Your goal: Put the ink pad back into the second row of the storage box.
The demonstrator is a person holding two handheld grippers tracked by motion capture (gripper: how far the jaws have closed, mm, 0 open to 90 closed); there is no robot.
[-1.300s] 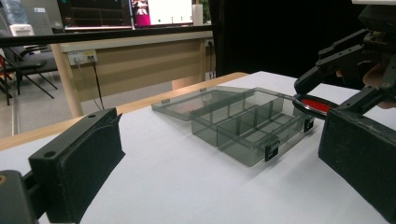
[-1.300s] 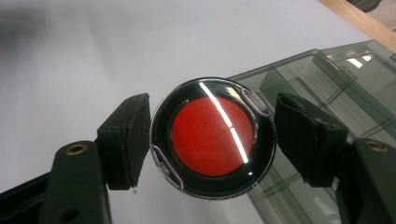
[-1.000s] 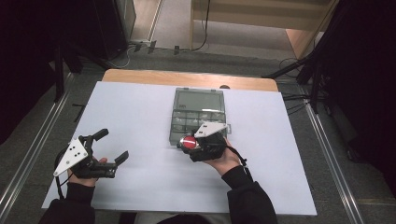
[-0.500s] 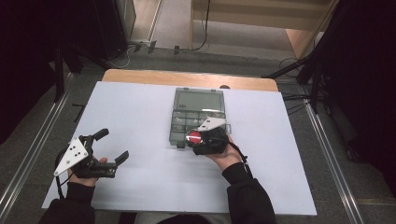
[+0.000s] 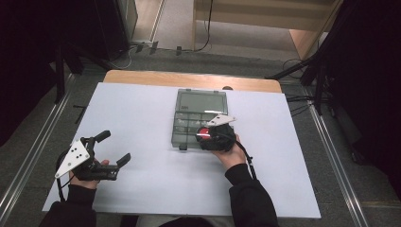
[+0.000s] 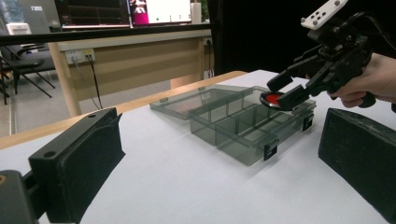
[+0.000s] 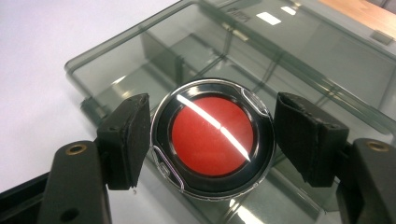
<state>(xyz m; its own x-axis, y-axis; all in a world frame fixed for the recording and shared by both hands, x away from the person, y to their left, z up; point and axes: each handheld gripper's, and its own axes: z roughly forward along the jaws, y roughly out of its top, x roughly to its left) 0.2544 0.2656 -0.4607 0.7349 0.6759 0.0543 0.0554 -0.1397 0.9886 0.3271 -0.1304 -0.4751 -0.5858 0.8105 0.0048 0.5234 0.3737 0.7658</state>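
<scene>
The right gripper (image 7: pixel 212 142), its jaws just opened off the red disc (image 7: pixel 212 135), releases it into the compartment box (image 5: pixel 189 130); next, withdraw clear, while the left gripper (image 5: pixel 113 149) rests open.

Glossy red-and-black plastic disc (image 7: pixel 212 138) over smoky translucent plastic box (image 5: pixel 189 137) (smooth, reflective).

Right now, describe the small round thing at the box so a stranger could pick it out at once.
On the white table lies a smoky clear compartment box with its lid open flat. At its near right corner, between the tongs of the right gripper, whose jaws have just been opening, sits a round case. Its red centre inside a black ring under a clear cover is the sole colour there.
</scene>
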